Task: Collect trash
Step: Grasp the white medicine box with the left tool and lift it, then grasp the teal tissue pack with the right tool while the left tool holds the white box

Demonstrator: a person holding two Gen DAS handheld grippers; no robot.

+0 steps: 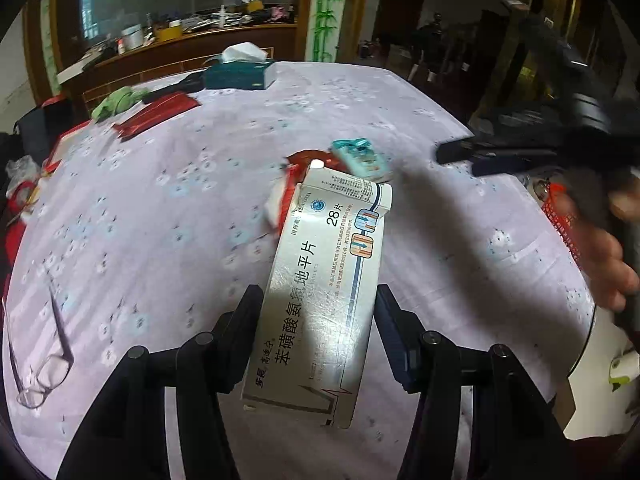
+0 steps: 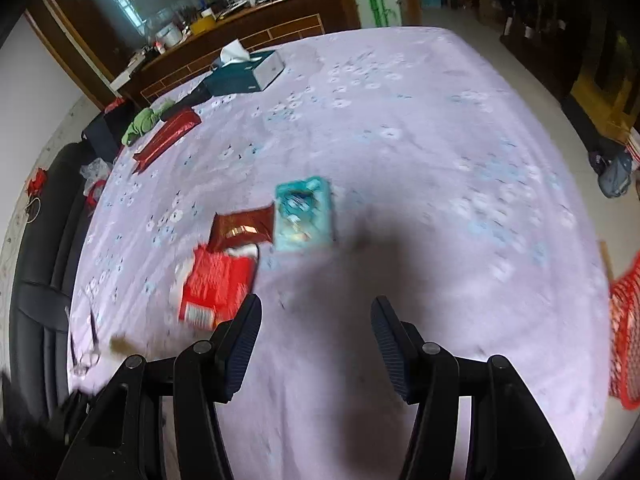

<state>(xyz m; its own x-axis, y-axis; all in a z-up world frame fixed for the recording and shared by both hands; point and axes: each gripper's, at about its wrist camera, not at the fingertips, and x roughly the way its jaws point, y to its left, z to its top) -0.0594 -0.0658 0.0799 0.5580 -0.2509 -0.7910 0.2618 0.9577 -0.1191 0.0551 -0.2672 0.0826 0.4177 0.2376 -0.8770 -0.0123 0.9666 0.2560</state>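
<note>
My left gripper [image 1: 318, 300] is shut on a white medicine box [image 1: 324, 280] with blue print, held above the lilac flowered tablecloth [image 1: 160, 208]. Behind the box lie a red packet [image 1: 280, 196], a brown-red wrapper [image 1: 316, 158] and a teal packet [image 1: 362, 158]. The right wrist view shows the same litter: red packet [image 2: 216, 286], brown wrapper [image 2: 242, 228], teal packet [image 2: 304, 214]. My right gripper [image 2: 316, 320] is open above the cloth, nothing between its fingers, just right of the red packet. It also appears at the right of the left wrist view [image 1: 460, 156], held by a hand [image 1: 608, 256].
A red mesh basket [image 2: 626, 336] sits at the table's right edge. A teal tissue box [image 2: 244, 70], a long red package [image 2: 168, 136] and a green cloth [image 2: 144, 120] lie at the far left. Glasses [image 1: 40, 376] rest near the left edge. A black sofa [image 2: 40, 280] stands beside the table.
</note>
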